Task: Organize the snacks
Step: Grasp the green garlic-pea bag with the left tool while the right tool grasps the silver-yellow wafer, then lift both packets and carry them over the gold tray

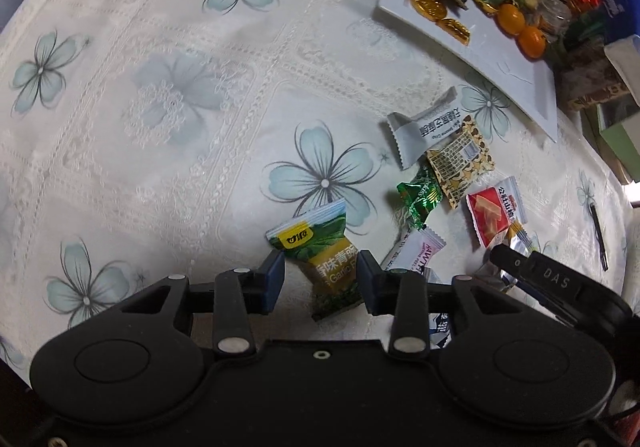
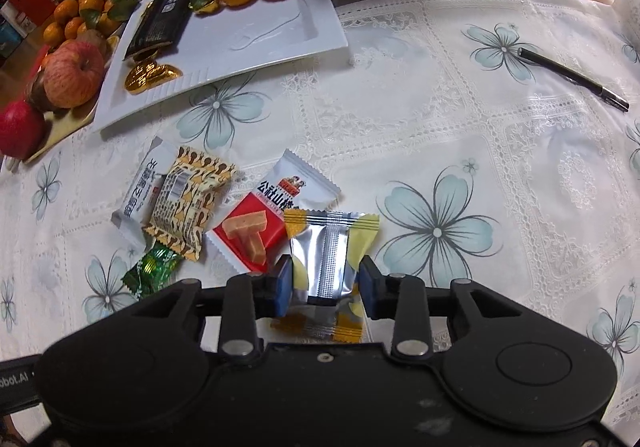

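My left gripper (image 1: 320, 279) points down at the flowered tablecloth and is shut on a green pea packet (image 1: 320, 243), its blue pads at the packet's sides. My right gripper (image 2: 325, 287) is shut on a yellow and silver packet (image 2: 328, 247). Loose snacks lie between the two: a white bar packet (image 2: 140, 191), a brown patterned packet (image 2: 188, 203), a green foil candy (image 2: 150, 271), a red and white hawthorn packet (image 2: 272, 215) and a pink and white packet (image 1: 420, 251). A white rectangular plate (image 2: 248, 35) behind them holds gold foil coins, a black packet and small oranges.
A board with apples (image 2: 72, 75) stands left of the plate in the right wrist view. Jars, boxes and bags crowd the table's far edge. A black pen (image 2: 572, 77) lies on the cloth to the right.
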### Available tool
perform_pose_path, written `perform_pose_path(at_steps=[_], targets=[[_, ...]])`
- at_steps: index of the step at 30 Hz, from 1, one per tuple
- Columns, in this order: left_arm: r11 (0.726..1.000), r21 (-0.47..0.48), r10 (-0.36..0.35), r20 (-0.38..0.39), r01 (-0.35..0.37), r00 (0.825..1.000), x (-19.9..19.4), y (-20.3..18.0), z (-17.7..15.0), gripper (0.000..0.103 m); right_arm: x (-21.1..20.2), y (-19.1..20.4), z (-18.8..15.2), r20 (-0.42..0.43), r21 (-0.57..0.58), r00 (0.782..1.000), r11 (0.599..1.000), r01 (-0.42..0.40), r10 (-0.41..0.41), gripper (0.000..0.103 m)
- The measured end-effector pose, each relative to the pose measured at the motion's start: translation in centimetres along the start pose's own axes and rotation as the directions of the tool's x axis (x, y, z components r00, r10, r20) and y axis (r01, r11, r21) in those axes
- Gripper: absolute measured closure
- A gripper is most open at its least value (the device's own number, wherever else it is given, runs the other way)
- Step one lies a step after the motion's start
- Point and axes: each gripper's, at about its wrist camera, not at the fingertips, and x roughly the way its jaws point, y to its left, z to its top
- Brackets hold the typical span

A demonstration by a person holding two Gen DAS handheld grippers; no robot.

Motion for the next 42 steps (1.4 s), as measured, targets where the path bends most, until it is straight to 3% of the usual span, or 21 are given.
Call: perform_pose_path(at_steps=[14,20,25,29,33,35,42], targets=[[0.998,0.017,0.066,0.019,-0.066,0.998,1.9,-2.4,0.1,0.054,-2.3,-1.0,-0.6,-0.013,-0.015,0.997,0.997,-0.070,0.070,0.068],[0.996,0.070,0.058,0.011,-0.059,0.998,1.8,-3.0,0.1,0.067,-2.8,-1.7,-1.1,-0.037,-0.018,0.995,0.996,-0.092,0.091,0.068],[0.993,0.117,0.032,-0.045,-0.027,0.998,1.0,-3.0,-1.0,0.069,-3.8,-3.1,-1.6,-0.052,0.002,0.992,0.993,-0.118,0.118,0.068],[0.982,0.178,0.074,-0.046,-0.065,0.996,0.1,-2.8,-3.3,0.069,-5.0,-4.5,-2.3,-0.055,0.020,0.991,0.993,-0.120,0.121,0.068],[0.982,0.188,0.038,-0.058,-0.027,0.998,-1.5,-2.1,-6.3,0.069,-6.7,-5.9,-3.8,-0.039,0.040,0.992,0.992,-0.116,0.118,0.068],[0.978,0.208,0.021,-0.029,-0.014,0.999,-2.8,-2.1,-8.2,0.069,-7.9,-6.4,-4.9,-0.020,0.046,0.992,0.992,-0.122,0.123,0.068],[0.958,0.285,0.020,0.069,-0.039,0.997,-7.1,-1.5,-16.8,0.069,-14.1,-7.9,-13.8,0.092,0.023,0.988,0.992,-0.127,0.124,0.068]])
